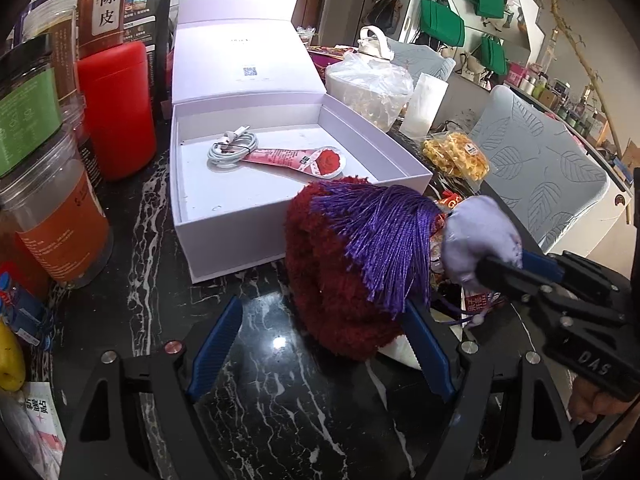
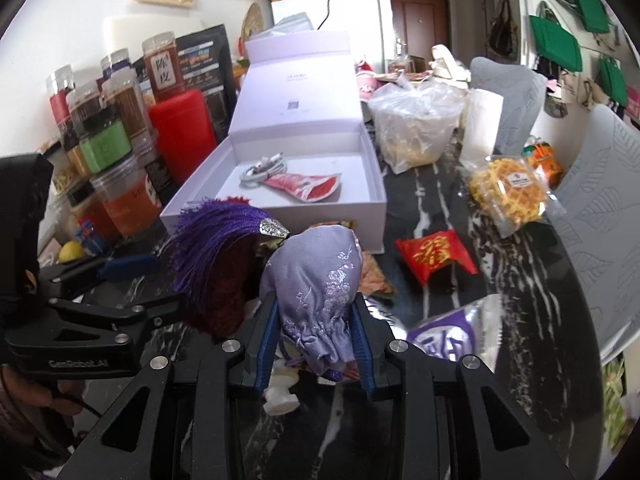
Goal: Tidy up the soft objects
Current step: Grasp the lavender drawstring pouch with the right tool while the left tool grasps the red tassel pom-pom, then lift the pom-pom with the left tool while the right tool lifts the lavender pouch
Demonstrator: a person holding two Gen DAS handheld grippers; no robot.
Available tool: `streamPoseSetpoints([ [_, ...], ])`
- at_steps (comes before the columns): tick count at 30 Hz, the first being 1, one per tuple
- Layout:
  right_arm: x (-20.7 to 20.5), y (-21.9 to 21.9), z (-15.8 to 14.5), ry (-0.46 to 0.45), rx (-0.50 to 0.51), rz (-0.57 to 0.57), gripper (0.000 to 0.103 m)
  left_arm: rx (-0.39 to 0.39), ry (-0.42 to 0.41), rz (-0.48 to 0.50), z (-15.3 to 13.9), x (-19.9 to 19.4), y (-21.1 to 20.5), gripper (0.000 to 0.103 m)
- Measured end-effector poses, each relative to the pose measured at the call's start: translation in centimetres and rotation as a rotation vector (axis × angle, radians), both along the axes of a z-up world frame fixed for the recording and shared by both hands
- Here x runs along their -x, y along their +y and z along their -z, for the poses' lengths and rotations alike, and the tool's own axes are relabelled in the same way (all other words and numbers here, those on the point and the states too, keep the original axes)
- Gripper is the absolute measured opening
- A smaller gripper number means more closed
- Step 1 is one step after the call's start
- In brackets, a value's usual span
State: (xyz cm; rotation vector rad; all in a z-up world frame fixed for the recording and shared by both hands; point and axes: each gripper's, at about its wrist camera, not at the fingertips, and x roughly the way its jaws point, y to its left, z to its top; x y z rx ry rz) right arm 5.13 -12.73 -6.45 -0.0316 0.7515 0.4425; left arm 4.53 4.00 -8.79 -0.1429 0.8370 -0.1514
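Observation:
My right gripper (image 2: 316,344) is shut on a lilac embroidered sachet pouch (image 2: 316,276), its blue pads pressing both sides near the gathered neck. The same gripper (image 1: 500,270) and pouch (image 1: 480,236) show at the right of the left wrist view. A purple tassel (image 1: 380,236) hangs from the pouch and drapes over a dark red fluffy object (image 1: 328,280) lying on the black marble table. My left gripper (image 1: 324,344) stands open; the fluffy object lies just beyond and between its fingertips, with the pads apart from it. An open white box (image 1: 400,160) behind holds a coiled white cable (image 1: 232,150) and a red packet (image 1: 296,158).
Jars and a red canister (image 1: 120,108) crowd the left of the box. To the right lie a red cushion with gold lettering (image 2: 436,254), a wrapped waffle (image 2: 508,192), a plastic bag of food (image 2: 416,120) and a purple-and-white packet (image 2: 444,340). Grey chairs (image 2: 600,220) line the table's right edge.

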Motion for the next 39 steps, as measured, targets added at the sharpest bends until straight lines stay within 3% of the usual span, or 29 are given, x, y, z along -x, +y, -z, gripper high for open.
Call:
streamPoseSetpoints([
  [17,1.2,-5.6,-1.2,-0.001,-0.048,0.167,0.033,-0.002,-0.029,0.111,0.6,-2.9,-2.5,0.082],
  [21,1.3,-5.9,-1.1,-0.002,-0.049,0.173,0.033,-0.021,0.003,0.09,1.6,-4.2,-2.5,0.082],
  [26,1.2,-6.1,-0.7,0.006,-0.045,0.174,0.033,0.02,0.065,0.055,3.2,-5.4,-1.6,0.082],
  [34,0.9,-5.8,-0.3,0.021,-0.045,0.17,0.033,-0.01,0.045,0.052,3.4,-5.8,-2.0,0.081],
  [39,0.9,-6.0,-0.2,0.028,-0.05,0.176,0.034,0.037,0.046,0.063,3.4,-5.8,-2.0,0.046],
])
